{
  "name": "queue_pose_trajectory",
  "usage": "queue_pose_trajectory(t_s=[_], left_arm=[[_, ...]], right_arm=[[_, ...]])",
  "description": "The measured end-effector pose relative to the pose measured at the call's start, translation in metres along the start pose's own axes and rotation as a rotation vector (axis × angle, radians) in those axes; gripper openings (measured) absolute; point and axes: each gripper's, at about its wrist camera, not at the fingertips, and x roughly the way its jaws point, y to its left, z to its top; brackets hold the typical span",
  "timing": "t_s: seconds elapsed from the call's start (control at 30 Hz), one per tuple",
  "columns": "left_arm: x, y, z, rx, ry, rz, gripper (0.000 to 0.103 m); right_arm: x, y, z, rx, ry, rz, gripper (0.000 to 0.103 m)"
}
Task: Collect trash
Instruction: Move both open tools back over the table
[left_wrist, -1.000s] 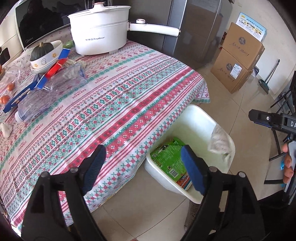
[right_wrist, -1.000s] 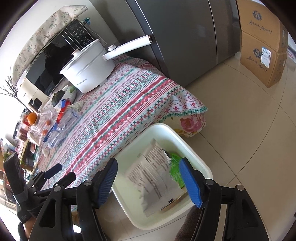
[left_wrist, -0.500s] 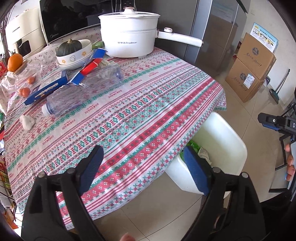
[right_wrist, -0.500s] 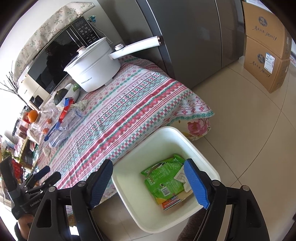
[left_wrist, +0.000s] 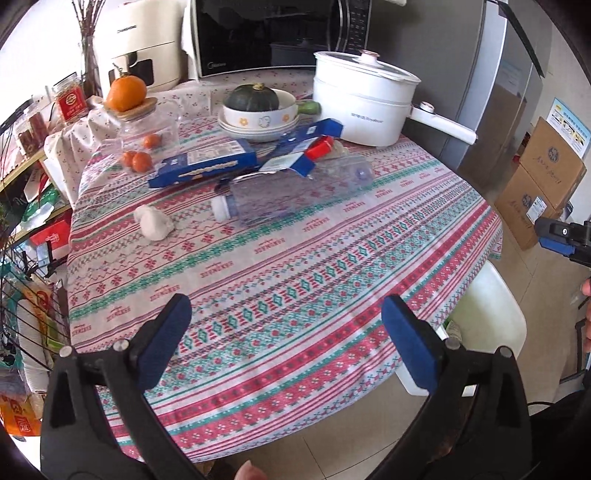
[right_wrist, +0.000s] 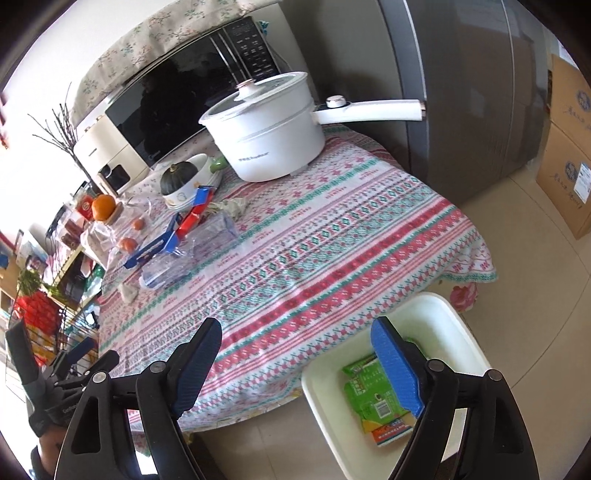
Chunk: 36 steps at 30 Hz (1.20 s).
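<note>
A white bin (right_wrist: 436, 314) stands on the floor at the table's near right corner, holding a green packet (right_wrist: 364, 384); its rim shows in the left wrist view (left_wrist: 495, 306). On the table lie a crushed clear plastic bottle (left_wrist: 291, 195), a blue carton (left_wrist: 207, 164), a torn blue and red wrapper (left_wrist: 306, 147) and a crumpled white tissue (left_wrist: 153, 223). My left gripper (left_wrist: 286, 341) is open and empty above the table's near edge. My right gripper (right_wrist: 295, 365) is open and empty over the table edge and bin.
A white electric pot (left_wrist: 360, 105) with a long handle, a bowl holding a green squash (left_wrist: 255, 107), a jar with an orange (left_wrist: 127, 94) and small oranges in a bag stand at the table's back. Cardboard boxes (left_wrist: 543, 177) and a fridge are to the right.
A grey wrapper dropped from my right gripper into the bin. Both grippers then rose and swung left from the bin toward the table top.
</note>
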Motion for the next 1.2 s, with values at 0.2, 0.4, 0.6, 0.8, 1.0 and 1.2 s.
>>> queue_pose_trajectory(t_s=[0.2,0.4,0.6,0.8,1.0,1.2], left_arm=[[-0.006,0.051,-0.001,-0.085,-0.011,0.050,0.102],[-0.005,0.082,0.000,-0.112,-0.021,0.084,0.102],[0.005,0.109,0.001,-0.137,-0.016,0.122,0.102],[0.019,0.127,0.005,-0.175,-0.007,0.172,0.102],[0.026,0.139,0.008,-0.231,0.012,0.161,0.102],[0.026,0.144,0.014,-0.265,0.003,0.144,0.102]], right_arm=[[0.023,0.048,0.006,-0.019,-0.006,0.038,0.085],[0.051,0.085,0.006,-0.050,0.006,0.038,0.085],[0.078,0.104,0.003,-0.061,0.018,0.007,0.085],[0.109,0.116,0.010,-0.035,0.044,-0.008,0.085],[0.137,0.132,0.045,-0.024,0.018,0.005,0.085],[0.175,0.141,0.096,0.007,-0.010,0.041,0.085]])
